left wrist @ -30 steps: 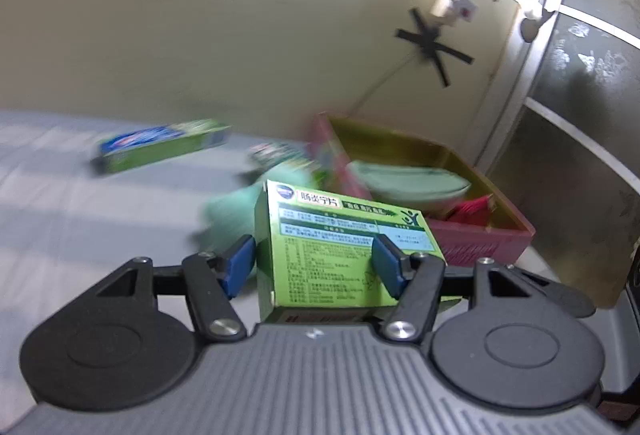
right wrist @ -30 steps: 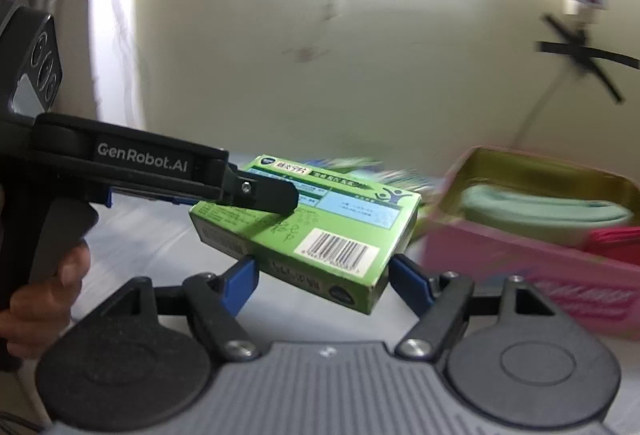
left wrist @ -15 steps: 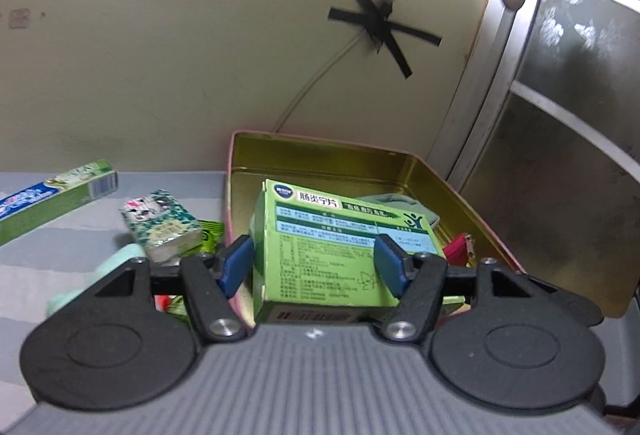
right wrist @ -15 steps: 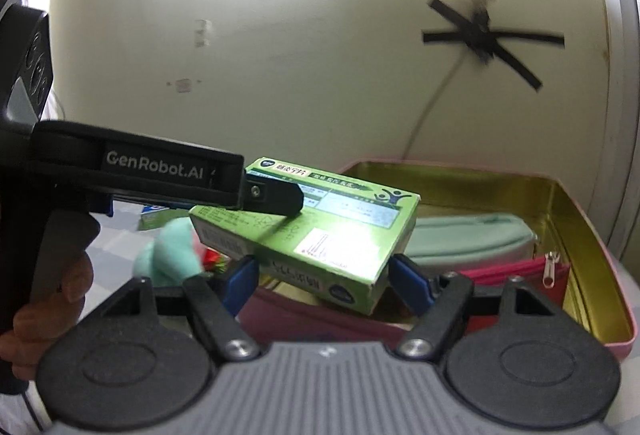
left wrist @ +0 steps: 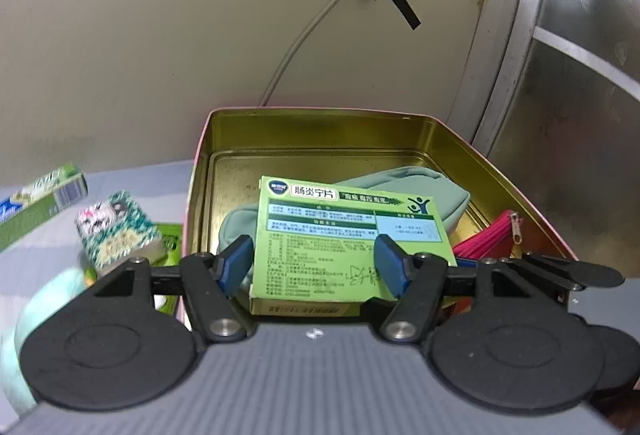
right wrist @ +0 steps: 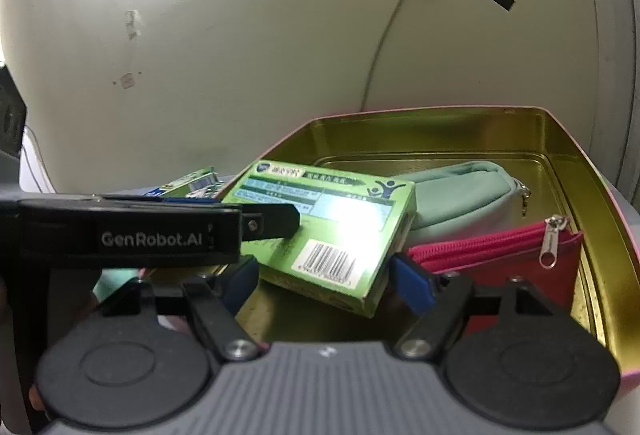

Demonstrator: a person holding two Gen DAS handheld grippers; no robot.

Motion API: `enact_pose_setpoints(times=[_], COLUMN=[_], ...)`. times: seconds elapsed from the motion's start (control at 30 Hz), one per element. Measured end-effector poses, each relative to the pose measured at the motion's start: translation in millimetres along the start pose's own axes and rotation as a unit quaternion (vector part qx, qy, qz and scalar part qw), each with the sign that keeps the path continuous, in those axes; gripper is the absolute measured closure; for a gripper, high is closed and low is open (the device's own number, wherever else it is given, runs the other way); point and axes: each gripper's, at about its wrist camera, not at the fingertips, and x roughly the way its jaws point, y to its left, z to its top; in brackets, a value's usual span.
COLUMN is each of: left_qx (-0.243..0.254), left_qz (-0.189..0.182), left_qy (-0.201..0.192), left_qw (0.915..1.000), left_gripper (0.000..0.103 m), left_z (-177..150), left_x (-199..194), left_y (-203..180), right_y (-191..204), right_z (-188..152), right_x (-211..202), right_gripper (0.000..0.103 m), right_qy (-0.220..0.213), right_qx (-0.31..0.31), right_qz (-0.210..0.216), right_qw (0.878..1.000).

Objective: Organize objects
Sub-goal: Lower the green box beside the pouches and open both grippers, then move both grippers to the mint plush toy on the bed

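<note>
Both grippers carried the green cardboard medicine box (left wrist: 344,243) over the gold-lined pink tin (left wrist: 320,131) — left gripper (left wrist: 314,263) clamping it, right gripper (right wrist: 324,279) half-open alongside, release pending.

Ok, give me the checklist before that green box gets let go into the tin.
1. Green box gripped by left gripper: ok, a pad on each side.
2. Box over the tin: ok.
3. Landing spot free: not ok, the mint pouch and red zip pouch lie right under it.
4. Bare tin floor available: ok, at the far left corner.
5. Right gripper clear of the box: cannot tell.
</note>
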Motion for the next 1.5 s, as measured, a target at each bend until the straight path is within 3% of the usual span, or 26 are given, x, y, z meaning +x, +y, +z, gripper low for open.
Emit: enact_pose_setpoints(times=[0.27,0.4,0.6,0.93,1.17,1.5], left_qx=[0.024,0.034,0.032,0.056,0.066,0.060], left_qz=[0.006,0.026,0.044,0.062,0.069,0.097], left_qy=[0.016,0.021,0.015,-0.009,-0.035,-0.050], left_qw=[0.9996,0.9989,0.9984,0.9965,0.9948,0.9922], left_gripper=[0.035,0.035,0.034,0.033,0.029,0.029], left_z=[8.8,9.7,10.5,7.0,-1.8,-32.2], left_x=[22.6,36.1,37.4,-3.4,-46.1,-97.2], left_y=[-14.1,-17.5,-13.8,-17.5,-12.0,23.7], right_y=[-21.3,-27.0,-22.9,5.1,29.2,73.5], right_z=[2.0,-1.3,-5.3,-15.6,-30.9,-51.7], right_x=[11.0,16.0,8.7,-22.5,-50.6,-67.6], right_gripper=[0.030,0.031,0.024,0.021,0.021,0.021], right_qy=[-0.002,-0.009,-0.034,-0.082,-0.127,-0.124], right_qx=[0.042,0.045,0.032,0.005,0.011,0.020], right_qz=[-0.026,-0.034,-0.030,-0.056,-0.051,-0.026], right_qw=[0.999,0.998,0.998,0.995,0.991,0.992])
